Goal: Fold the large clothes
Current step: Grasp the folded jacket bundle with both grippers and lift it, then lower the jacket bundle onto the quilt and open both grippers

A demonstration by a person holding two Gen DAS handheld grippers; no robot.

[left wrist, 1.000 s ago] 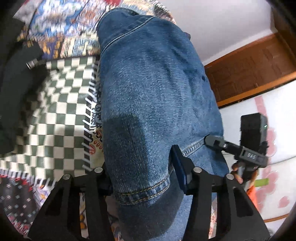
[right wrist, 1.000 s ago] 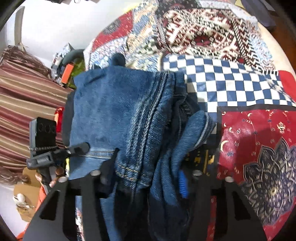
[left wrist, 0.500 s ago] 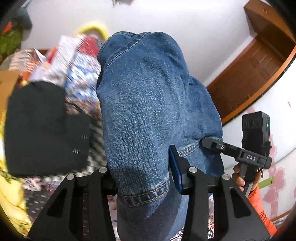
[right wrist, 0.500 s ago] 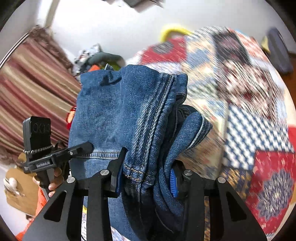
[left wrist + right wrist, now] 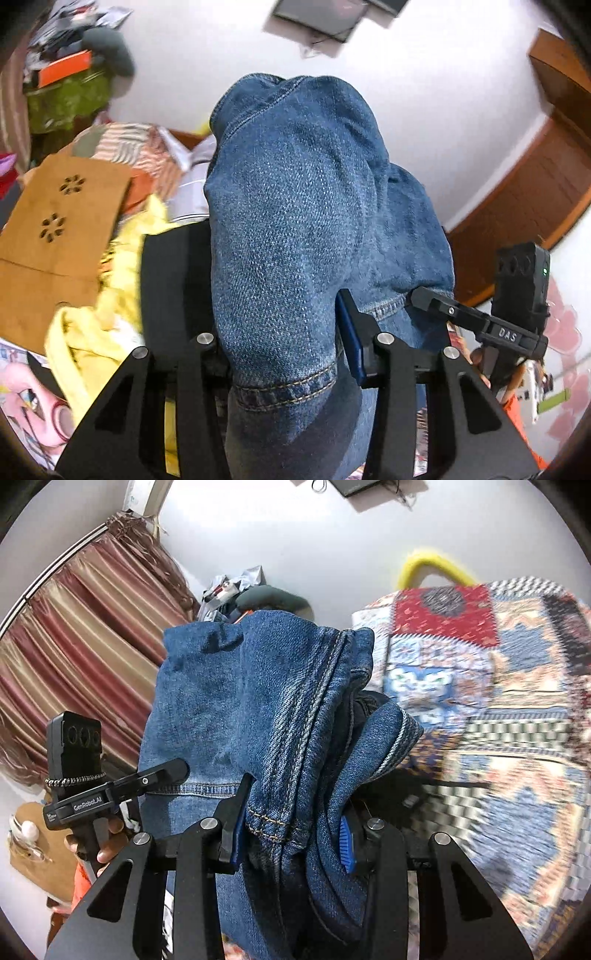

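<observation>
step: jeans (image 5: 295,229) lifted off bed (image 5: 498,709) | left tool (image 5: 284,354), right tool (image 5: 291,834): both grasping jeans | next: lay flat, fold

Black jaws, blue pads (image 5: 345,840), orange sleeve (image 5: 521,417)

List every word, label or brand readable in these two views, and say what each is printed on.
"DAS": white letters on the black body of the right gripper, seen from the left wrist.
"GenRoboLAI": white letters on the body of the left gripper, seen from the right wrist; a smaller mark beside it is too small to read.
Nothing readable on the jeans.
</observation>
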